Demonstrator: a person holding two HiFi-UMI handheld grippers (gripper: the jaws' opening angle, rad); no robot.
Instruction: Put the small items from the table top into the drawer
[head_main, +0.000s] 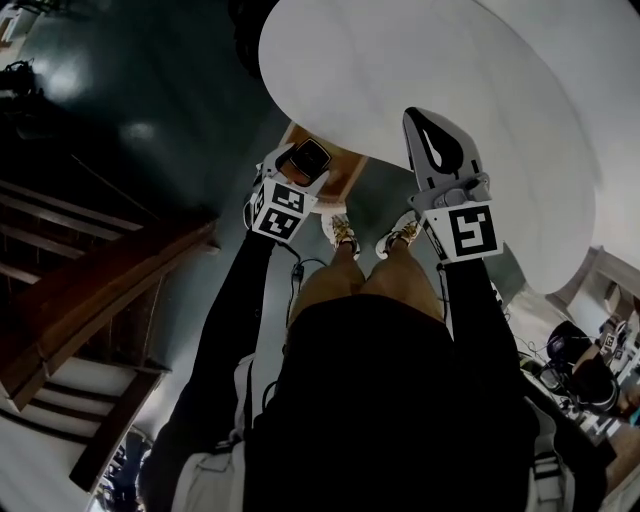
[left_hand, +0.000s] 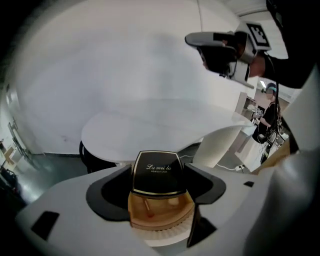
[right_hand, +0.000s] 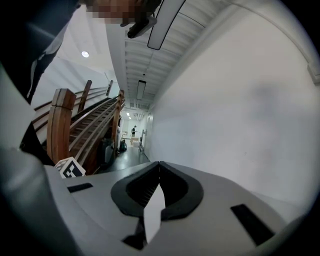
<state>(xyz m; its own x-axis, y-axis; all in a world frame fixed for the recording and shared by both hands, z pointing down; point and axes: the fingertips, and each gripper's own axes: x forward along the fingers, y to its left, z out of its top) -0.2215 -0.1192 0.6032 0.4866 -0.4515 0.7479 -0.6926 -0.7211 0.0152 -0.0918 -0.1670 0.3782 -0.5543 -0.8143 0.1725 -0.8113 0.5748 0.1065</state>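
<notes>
The left gripper's fingers clamp a black-lidded compact, lid upward, lengthwise toward the table's edge, while the right gripper's fingers meet, empty.

Black-capped amber bottle upright in the left tool

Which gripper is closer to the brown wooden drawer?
Left. The left gripper, shut on the black compact, hangs right over the wooden drawer; the right gripper is off to the side, over the white table.
</notes>
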